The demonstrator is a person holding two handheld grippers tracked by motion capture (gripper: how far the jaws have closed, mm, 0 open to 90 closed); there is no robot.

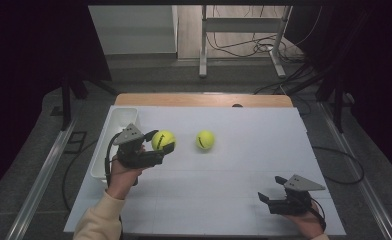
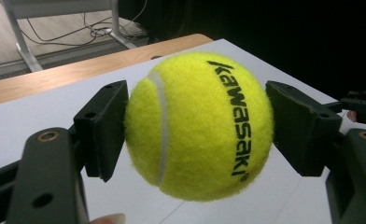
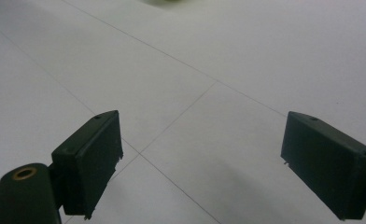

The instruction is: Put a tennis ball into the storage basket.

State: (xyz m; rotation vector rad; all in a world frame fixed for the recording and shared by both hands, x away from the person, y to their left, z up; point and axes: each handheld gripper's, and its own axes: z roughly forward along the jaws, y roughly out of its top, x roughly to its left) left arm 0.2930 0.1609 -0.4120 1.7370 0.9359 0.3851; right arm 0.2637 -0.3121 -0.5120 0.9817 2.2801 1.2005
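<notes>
The left gripper (image 1: 160,141) was clamped on a yellow-green tennis ball (image 1: 162,139), its two black jaws pressing on opposite sides; in the left gripper view the ball (image 2: 200,126), lettered "kawasaki", sat squarely between the pads and clear of the surface beneath. A second tennis ball (image 1: 204,139) lay on the table just beyond those fingertips, toward the middle. Behind the left hand (image 1: 120,172), a white bin (image 1: 113,131) stood along the table's left edge. The right gripper (image 1: 270,192) rested low near the front right corner, jaws spread wide with nothing but bare white sheet (image 3: 209,60) between them. That white covering (image 1: 244,165), crossed by faint seam lines, overlaid a wooden tabletop (image 1: 204,99) whose far strip showed. Past it were a grey floor, a metal stand's legs (image 1: 203,45) and loose cables (image 1: 256,47); dark curtains closed both sides.
</notes>
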